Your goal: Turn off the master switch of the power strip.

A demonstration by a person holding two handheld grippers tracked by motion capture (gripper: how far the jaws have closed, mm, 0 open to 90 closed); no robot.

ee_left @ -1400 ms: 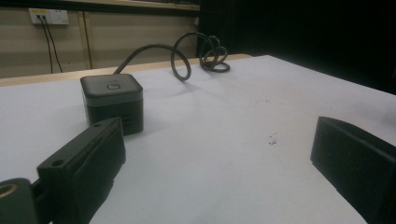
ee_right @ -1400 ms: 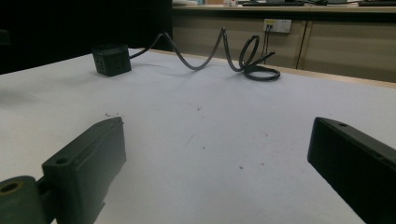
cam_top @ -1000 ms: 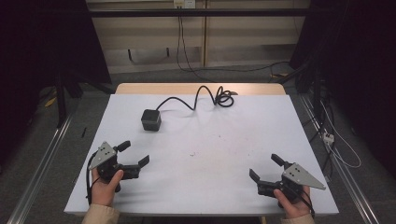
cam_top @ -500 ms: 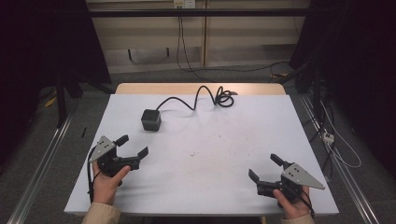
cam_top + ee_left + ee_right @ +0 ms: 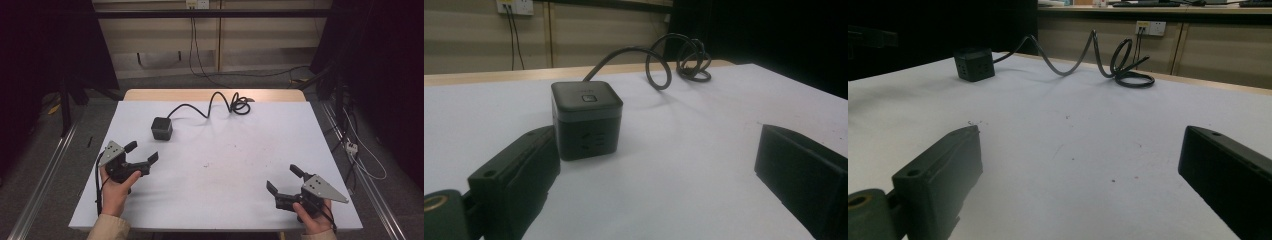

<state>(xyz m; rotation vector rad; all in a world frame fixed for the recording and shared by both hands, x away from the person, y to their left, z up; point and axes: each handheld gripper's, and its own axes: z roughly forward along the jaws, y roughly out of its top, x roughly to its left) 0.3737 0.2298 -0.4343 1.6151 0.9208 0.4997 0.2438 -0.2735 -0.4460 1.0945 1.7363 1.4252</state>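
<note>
Cube socket (image 5: pixel 162 128) sitting upright on white table (image 5: pixel 225 165), left of centre toward far side, black cord (image 5: pixel 215 105) coiling off to far edge. Left gripper (image 5: pixel 142 152) near cube, not touching, jaws spread wide. Right gripper (image 5: pixel 282 180) at near right, likewise spread, holding nothing.
</note>
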